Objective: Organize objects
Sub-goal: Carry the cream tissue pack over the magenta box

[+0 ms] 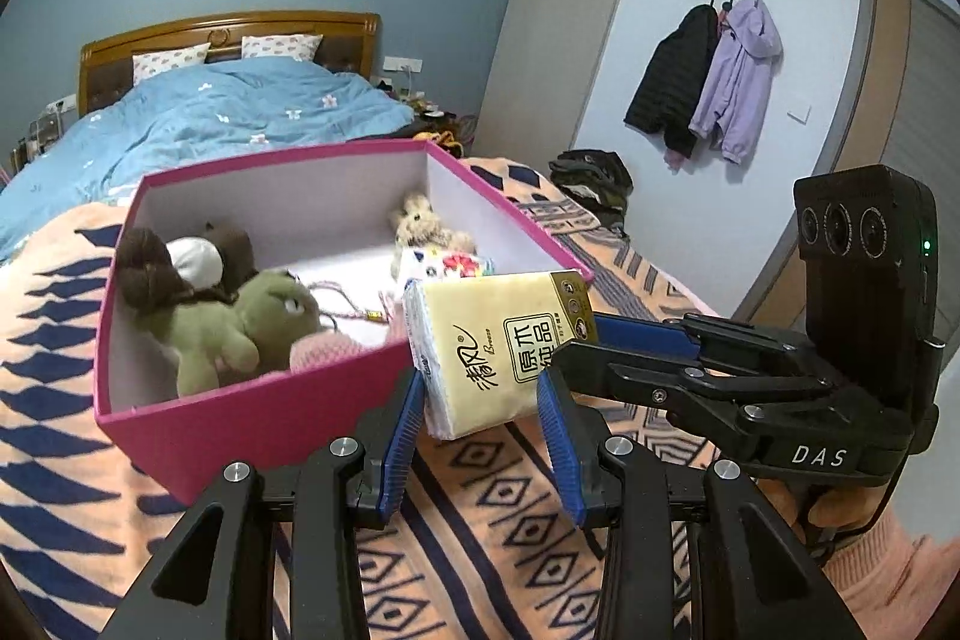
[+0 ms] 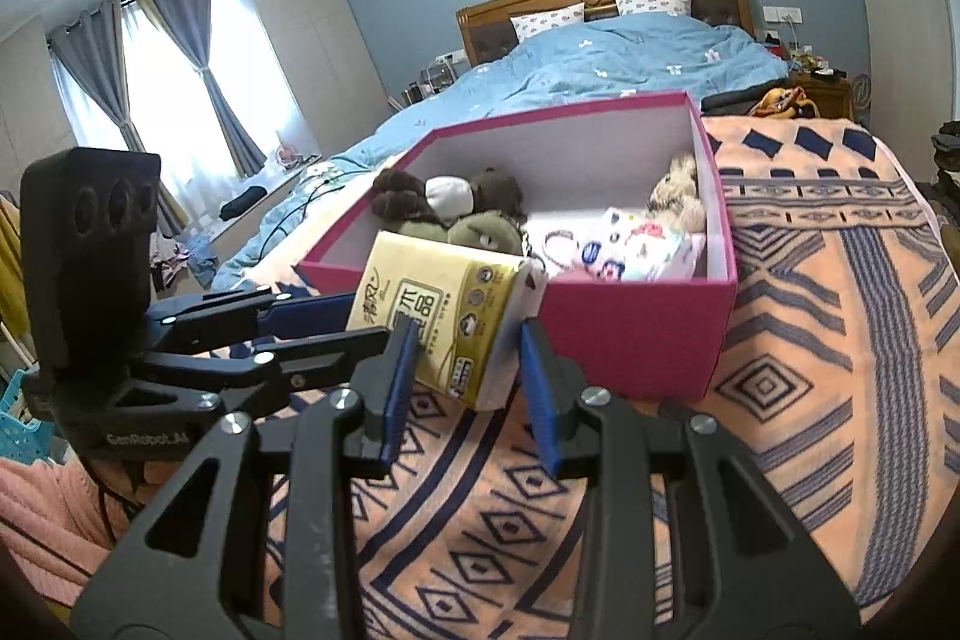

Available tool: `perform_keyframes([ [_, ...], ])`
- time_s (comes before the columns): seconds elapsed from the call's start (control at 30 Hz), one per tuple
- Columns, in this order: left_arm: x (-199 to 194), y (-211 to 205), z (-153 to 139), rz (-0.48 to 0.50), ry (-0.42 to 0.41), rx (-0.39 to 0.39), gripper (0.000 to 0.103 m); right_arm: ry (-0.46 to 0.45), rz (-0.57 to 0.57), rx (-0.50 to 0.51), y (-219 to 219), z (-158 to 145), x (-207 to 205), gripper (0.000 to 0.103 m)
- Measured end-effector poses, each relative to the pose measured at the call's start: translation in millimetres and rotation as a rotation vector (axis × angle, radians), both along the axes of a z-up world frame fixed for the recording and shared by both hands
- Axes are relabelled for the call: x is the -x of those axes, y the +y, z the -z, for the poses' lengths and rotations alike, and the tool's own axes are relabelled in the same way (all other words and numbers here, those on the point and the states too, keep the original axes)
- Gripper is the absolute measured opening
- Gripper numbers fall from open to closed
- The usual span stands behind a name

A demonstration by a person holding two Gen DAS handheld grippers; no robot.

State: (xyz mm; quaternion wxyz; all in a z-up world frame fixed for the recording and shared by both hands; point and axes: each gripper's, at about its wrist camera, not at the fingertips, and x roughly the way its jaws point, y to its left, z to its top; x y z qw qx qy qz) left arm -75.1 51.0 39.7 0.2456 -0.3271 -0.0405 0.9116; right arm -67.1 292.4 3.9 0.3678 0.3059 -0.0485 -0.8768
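A yellow tissue pack (image 1: 498, 349) (image 2: 441, 319) is held in the air just in front of the near wall of a pink box (image 1: 252, 430) (image 2: 630, 334) on a patterned orange blanket. Both grippers grasp it. My left gripper (image 1: 480, 388) is shut on its lower end, with the right gripper's fingers (image 1: 636, 340) pinching it from the right. My right gripper (image 2: 468, 340) is shut on its near end, with the left gripper's fingers (image 2: 312, 316) reaching in from the left. The box holds a green plush (image 1: 240, 328), a brown plush (image 2: 444, 193), a tan plush (image 1: 420, 223) and a printed packet (image 2: 636, 247).
The orange blanket (image 2: 810, 340) covers the near bed end. A blue duvet (image 1: 210, 118) and wooden headboard lie behind. Jackets (image 1: 708, 76) hang on the right wall. A window with curtains (image 2: 168, 88) is at the left.
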Motion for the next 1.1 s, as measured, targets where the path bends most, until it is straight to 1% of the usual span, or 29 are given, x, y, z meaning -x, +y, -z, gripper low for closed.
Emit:
perform_keyframes([
  [0.33,21,-4,-8,-0.007,0.006,-0.018,0.039,0.009,0.008,0.008,-2,-9,17,0.038],
  [0.73,33,-5,-10,-0.014,0.012,-0.011,0.039,-0.001,0.015,0.013,-5,-13,30,0.038],
  [1.1,52,-5,-5,-0.035,-0.012,-0.001,0.038,-0.027,0.022,0.023,-8,-11,50,0.038],
])
